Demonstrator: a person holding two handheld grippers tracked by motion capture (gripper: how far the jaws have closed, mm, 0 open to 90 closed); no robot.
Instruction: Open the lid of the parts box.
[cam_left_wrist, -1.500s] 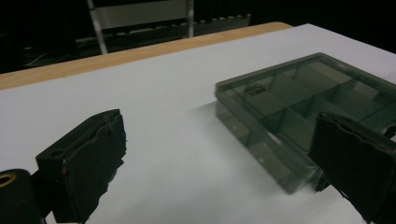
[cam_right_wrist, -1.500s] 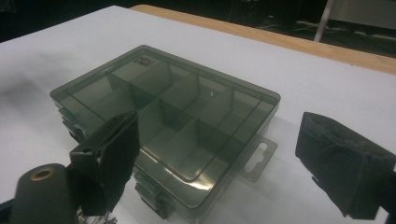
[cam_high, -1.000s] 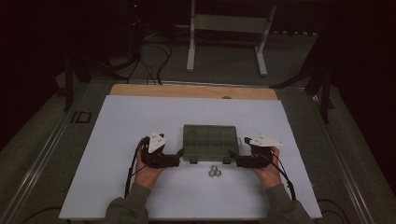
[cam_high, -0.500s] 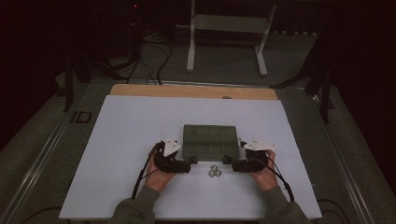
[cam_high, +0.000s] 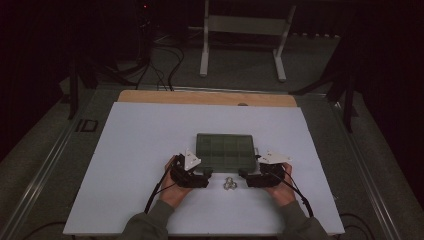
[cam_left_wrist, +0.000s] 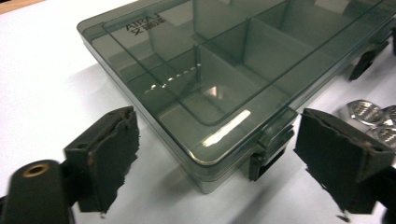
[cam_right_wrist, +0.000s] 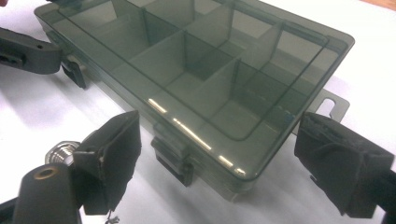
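From the high view, the left gripper (cam_high: 206, 177) and the right gripper (cam_high: 243, 177) sit low near the front edge of the white table (cam_high: 140, 150). Both point in toward each other, with a hand behind each one. The box (cam_high: 226, 150) lies flat in the middle of the table, just past the grippers. A small pile of metal nuts (cam_high: 229, 183) rests between the two grippers, in front of the box. There is lots of bare table to the left, to the right and behind the box.

In the left gripper view, the jaws of the left gripper (cam_left_wrist: 215, 158) are wide apart, though they have just been closing a little. The near corner of the box (cam_left_wrist: 205, 93) and its latch (cam_left_wrist: 268, 151) sit between them, but the pads do not press on it. The nuts (cam_left_wrist: 371, 119) lie at the right, just beside one jaw.

In the right gripper view, the right gripper (cam_right_wrist: 217, 154) has its jaws wide apart too. The other near corner of the box (cam_right_wrist: 201, 70) sits between them, not squeezed. A latch (cam_right_wrist: 173, 156) shows on the front edge. One of the nuts (cam_right_wrist: 60, 150) peeks out at the left.
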